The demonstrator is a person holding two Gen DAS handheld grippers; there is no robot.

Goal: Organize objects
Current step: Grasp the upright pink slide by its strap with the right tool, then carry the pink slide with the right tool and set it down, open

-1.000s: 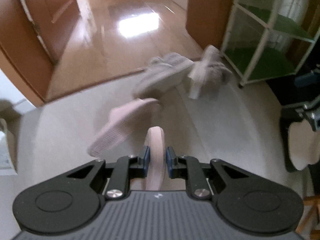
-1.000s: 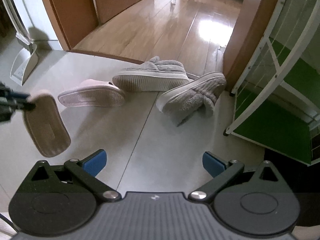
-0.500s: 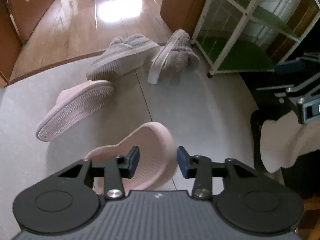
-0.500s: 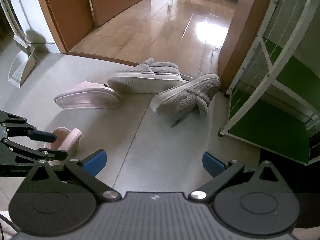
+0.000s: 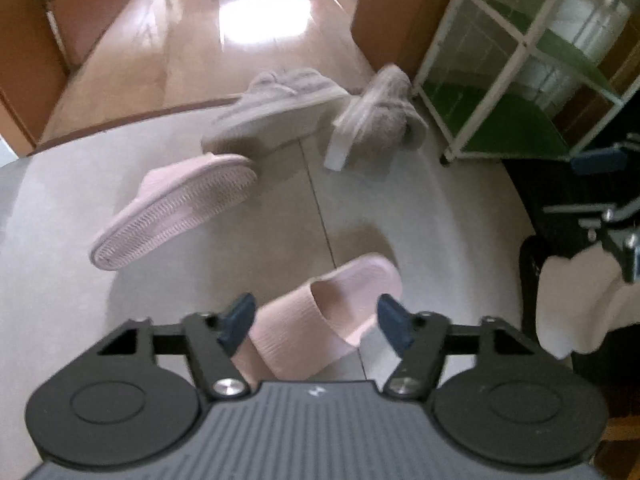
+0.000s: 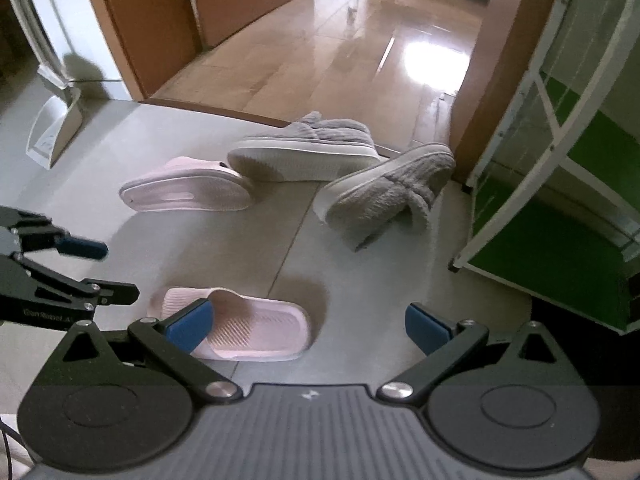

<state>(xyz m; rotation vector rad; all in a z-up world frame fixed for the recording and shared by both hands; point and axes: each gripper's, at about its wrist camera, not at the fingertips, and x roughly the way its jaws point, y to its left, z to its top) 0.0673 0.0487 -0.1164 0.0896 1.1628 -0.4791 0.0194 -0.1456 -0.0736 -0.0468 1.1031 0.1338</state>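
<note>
pale grey tiled floor [image 6: 224, 248] runs up to a wooden threshold, with glossy wood boards beyond; on it the left gripper [image 5: 316, 322] has its jaws opening, and the pink slide slipper [image 5: 320, 320] sits between the blue pads, which no longer press on it. it lies sole down on the tile, strap near the jaws, toe pointing away. the right gripper [image 6: 308, 326] hangs with jaws spread wide and nothing in them; in its view the same pink slipper [image 6: 248, 332] rests just behind its left pad. further out, the second pink slipper [image 6: 184, 192] lies tipped on its edge, ribbed sole showing, touching one grey fluffy slipper [image 6: 304, 152] that is also on its side; the other grey fluffy slipper [image 6: 388, 188] leans near a white-framed rack with green shelves [image 6: 568, 184]. by my reading, one slipper is set down upright and three are left to right and pair. the pink ones look like soft moulded foam, light and easy to pinch
</note>
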